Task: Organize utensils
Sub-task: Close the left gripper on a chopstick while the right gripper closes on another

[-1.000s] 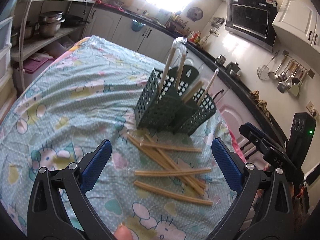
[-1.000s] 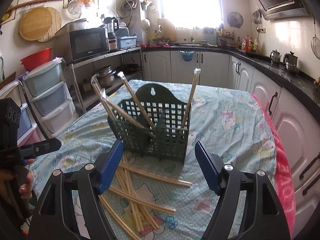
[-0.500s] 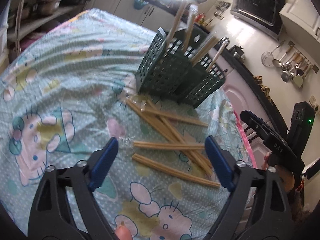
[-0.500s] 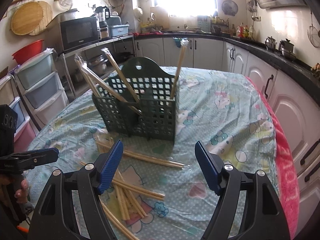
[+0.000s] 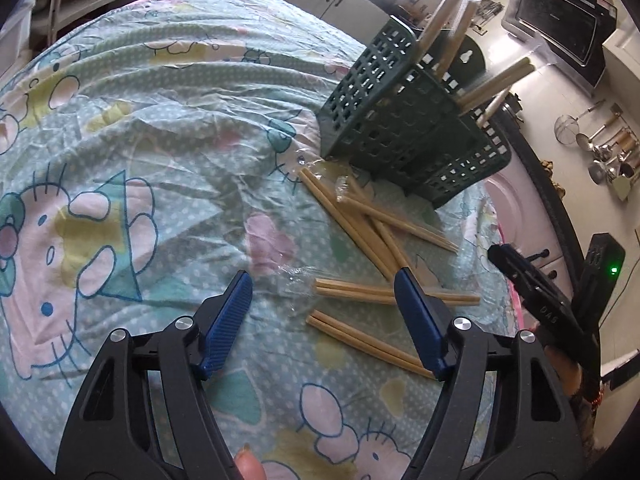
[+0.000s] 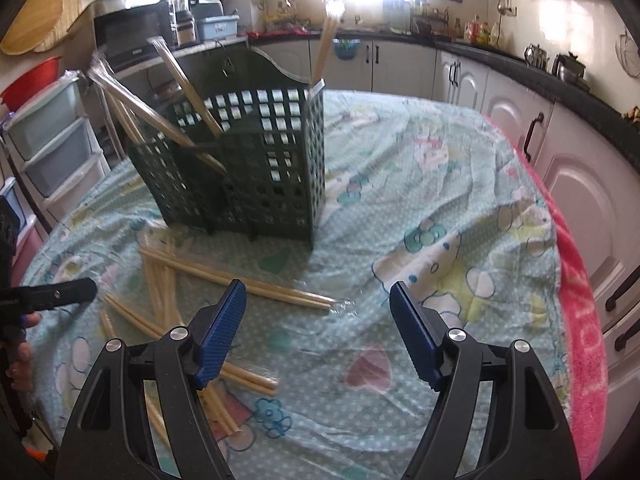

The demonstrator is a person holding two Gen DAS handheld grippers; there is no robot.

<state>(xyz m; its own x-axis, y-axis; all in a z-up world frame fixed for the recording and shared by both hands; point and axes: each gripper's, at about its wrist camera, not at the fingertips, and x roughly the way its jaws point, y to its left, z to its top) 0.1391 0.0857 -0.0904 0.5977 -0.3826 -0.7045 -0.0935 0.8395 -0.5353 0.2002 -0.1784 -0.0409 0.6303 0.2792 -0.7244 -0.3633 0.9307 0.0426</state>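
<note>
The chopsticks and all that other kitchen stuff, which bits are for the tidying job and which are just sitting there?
For the job:
loose chopsticks on the cloth
green holder, some chopsticks in it
left gripper, closing, empty
right gripper, open

Just there:
microwave
red bowl
kettles
hanging ladles

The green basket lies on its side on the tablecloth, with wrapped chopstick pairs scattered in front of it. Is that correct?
Not quite. The green basket stands upright on the tablecloth, not on its side; several chopstick pairs already stick up out of it. The right wrist view shows this clearly. The rest holds: wrapped chopstick pairs are scattered in front of it.
</note>
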